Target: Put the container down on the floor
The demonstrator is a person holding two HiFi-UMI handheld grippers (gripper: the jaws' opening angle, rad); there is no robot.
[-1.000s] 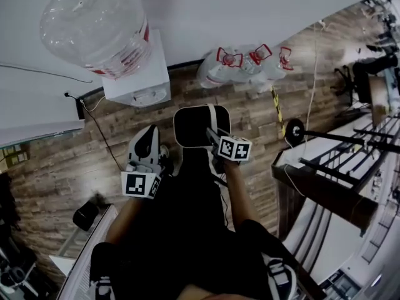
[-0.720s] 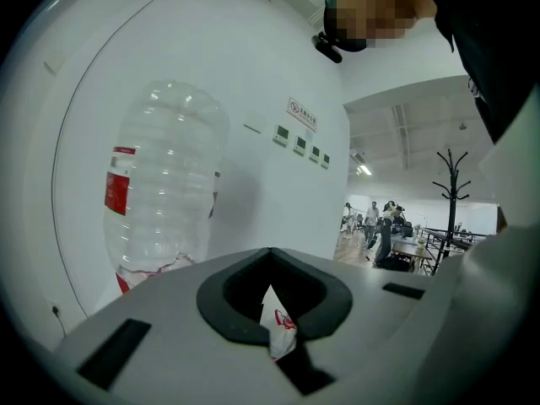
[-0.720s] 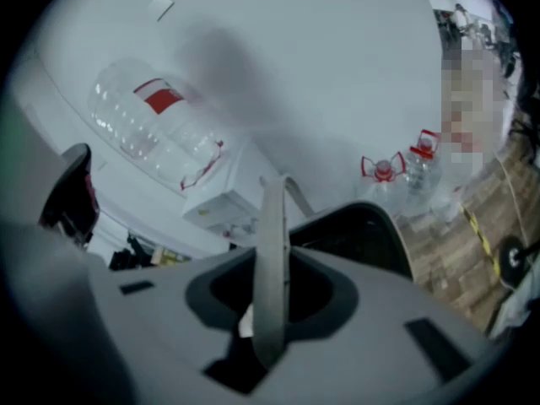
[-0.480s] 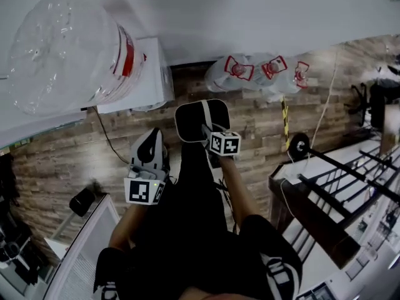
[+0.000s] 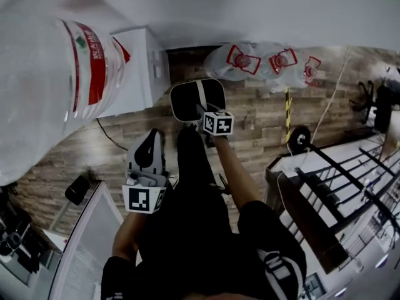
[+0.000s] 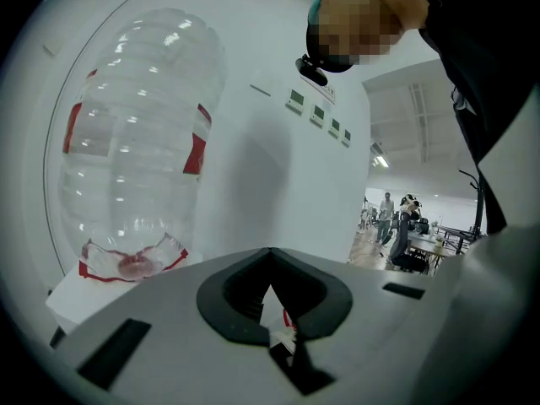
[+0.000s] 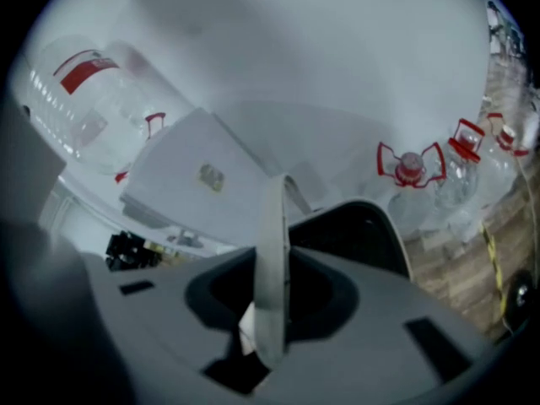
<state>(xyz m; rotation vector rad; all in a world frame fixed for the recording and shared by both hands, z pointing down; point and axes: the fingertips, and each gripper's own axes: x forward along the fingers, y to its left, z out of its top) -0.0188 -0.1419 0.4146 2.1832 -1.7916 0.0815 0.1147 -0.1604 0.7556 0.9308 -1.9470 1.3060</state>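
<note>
The container (image 5: 187, 100) is a black bin with a white rim and a white strap handle (image 5: 200, 97). It hangs over the wooden floor (image 5: 250, 127), close to the white wall. My right gripper (image 5: 202, 111) is shut on that handle; in the right gripper view the handle (image 7: 272, 251) runs straight between the jaws of the right gripper (image 7: 267, 315), with the bin's black mouth (image 7: 354, 230) beyond. My left gripper (image 5: 150, 137) hovers to the bin's left, holding nothing. In the left gripper view the left gripper (image 6: 270, 292) shows its jaws together.
A white water dispenser (image 5: 142, 67) carrying a big clear bottle (image 5: 50, 86) stands at the left by the wall. Several empty clear bottles with red handles (image 5: 269, 64) lie on the floor to the right. A black metal rack (image 5: 337, 186) fills the right side.
The right gripper and the bin have gone down and forward toward the wall. The left gripper has dropped and shifted too. The dispenser bottle now looms much larger at the left.
</note>
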